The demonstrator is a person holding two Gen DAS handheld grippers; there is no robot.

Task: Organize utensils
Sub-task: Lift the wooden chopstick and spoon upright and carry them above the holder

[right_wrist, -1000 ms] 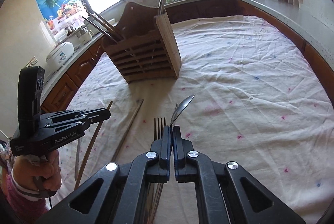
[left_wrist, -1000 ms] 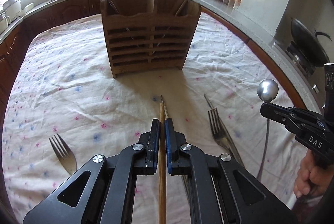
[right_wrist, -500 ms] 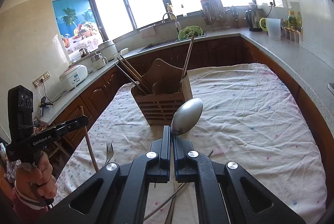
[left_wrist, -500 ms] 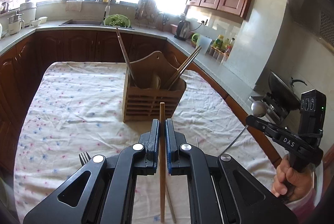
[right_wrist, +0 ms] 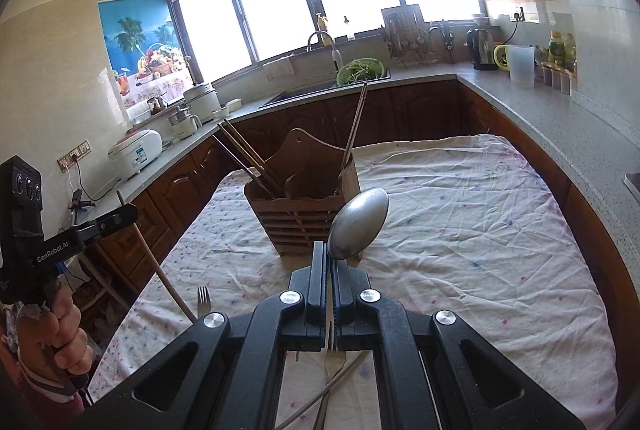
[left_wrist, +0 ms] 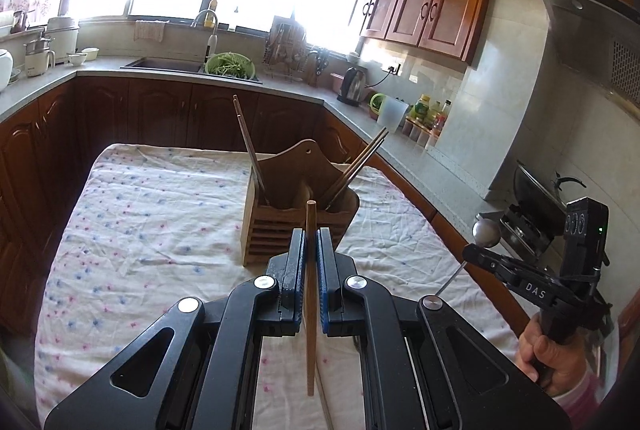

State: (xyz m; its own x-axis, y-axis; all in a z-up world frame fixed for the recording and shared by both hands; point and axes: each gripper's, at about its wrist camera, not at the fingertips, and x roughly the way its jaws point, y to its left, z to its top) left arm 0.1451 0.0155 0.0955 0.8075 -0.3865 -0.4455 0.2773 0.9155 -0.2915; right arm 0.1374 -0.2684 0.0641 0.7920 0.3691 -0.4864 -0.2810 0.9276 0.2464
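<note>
Your left hand-held gripper [left_wrist: 311,244] pinches a wooden chopstick [left_wrist: 310,294], held up above the cloth with its tip toward the wooden utensil holder [left_wrist: 298,213]. Your right hand-held gripper [right_wrist: 330,262] is clamped on a metal spoon [right_wrist: 358,224], bowl raised in front of the same holder. The holder stands upright mid-worktop with chopsticks leaning out of both of its end compartments. A fork [right_wrist: 203,298] lies on the cloth near your left side, and more cutlery lies beneath your right gripper. The worktop wears a wrinkled white floral tablecloth [right_wrist: 460,230]. Around it run dark wood cabinets, a grey counter, a sink [left_wrist: 168,63] under bright windows and a green colander [left_wrist: 231,65].
</note>
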